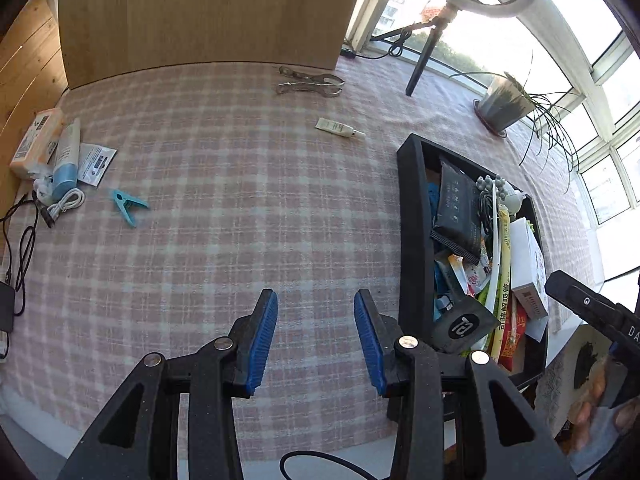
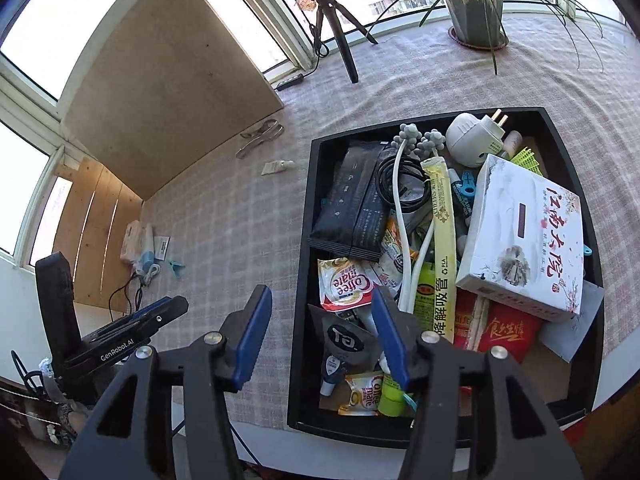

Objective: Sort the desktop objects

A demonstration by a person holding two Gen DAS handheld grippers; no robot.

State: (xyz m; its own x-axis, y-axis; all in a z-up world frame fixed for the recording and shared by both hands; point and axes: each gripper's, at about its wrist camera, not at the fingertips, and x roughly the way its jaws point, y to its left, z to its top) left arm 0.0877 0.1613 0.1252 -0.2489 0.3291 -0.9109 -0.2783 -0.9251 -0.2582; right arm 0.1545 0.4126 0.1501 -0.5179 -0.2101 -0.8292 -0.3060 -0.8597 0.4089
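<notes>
1. The left gripper [image 1: 316, 340] is seen with jaws parted and nothing between them, above bare checked tablecloth [image 1: 224, 248].
2. The right gripper [image 2: 320, 340] is held with jaws wide apart and empty, straddling the near left wall of the black tray [image 2: 306, 208].
3. The tray is filled with packets, cables and a white box [image 2: 528, 236].
4. Farther left, a blue clothes peg [image 1: 128, 205] lies loose on the cloth.
5. Beyond, a small white tube [image 1: 340, 128] and metal tongs [image 1: 310, 82] are found near the wooden board [image 1: 208, 16].
</notes>
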